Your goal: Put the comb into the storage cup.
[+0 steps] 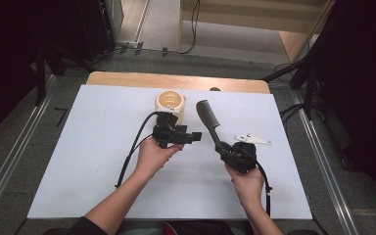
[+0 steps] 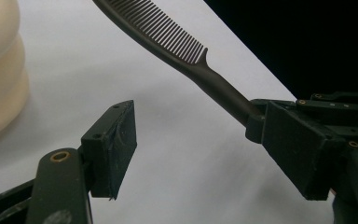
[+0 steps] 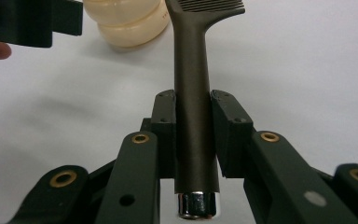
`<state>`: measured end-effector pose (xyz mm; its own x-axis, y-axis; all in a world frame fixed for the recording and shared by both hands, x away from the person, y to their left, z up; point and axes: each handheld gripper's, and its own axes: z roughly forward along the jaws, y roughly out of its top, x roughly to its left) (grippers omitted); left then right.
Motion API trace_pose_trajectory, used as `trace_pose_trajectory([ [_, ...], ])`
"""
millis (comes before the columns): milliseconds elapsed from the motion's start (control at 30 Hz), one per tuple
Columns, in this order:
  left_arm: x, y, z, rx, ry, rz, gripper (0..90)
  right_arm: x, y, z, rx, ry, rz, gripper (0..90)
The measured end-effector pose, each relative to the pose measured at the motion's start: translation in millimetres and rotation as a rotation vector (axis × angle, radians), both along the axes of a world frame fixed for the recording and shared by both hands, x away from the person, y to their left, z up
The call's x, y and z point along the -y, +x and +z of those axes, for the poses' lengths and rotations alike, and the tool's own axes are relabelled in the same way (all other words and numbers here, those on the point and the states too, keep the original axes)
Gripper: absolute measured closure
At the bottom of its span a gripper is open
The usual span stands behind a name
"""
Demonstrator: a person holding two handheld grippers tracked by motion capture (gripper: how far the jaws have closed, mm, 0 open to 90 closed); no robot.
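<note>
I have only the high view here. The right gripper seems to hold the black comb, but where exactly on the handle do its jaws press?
Observer: In the right gripper view, the right gripper clamps the comb on the plain handle, near its end and well below the teeth.
Operator: Does anything stick out behind the jaws?
Observer: Yes, a shiny metal cap on the handle's end shows just behind the pads.
Operator: And is the left gripper holding the cream cup?
Observer: No. In the left gripper view, the left gripper has its jaws open with bare white table between them; the cup stands off to the side.
</note>
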<state>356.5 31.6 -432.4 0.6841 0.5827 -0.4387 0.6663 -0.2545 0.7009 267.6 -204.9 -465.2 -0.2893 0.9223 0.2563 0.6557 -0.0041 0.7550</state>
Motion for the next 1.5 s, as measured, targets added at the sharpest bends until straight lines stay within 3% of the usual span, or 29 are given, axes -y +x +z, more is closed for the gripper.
trace_pose_trajectory([
  [700, 31.7, 1.2, -4.1, -0.020, -0.069, 0.058, 28.7, -3.0, -5.8, -0.4, 0.048, 0.020, -0.024, 70.3],
  [1067, 42.4, 6.2, -10.4, -0.067, -0.114, 0.102, 30.3, -3.8, -5.7, 0.2, 0.057, 0.037, -0.027, 70.4],
  [1367, 52.3, 6.3, -14.2, -0.091, -0.115, 0.116, 33.0, -5.1, -6.4, 0.9, 0.067, 0.044, -0.029, 70.3],
  [1500, 55.6, 5.1, -15.3, -0.073, -0.108, 0.125, 36.1, -5.4, -6.3, 0.9, 0.069, 0.049, -0.029, 70.3],
])
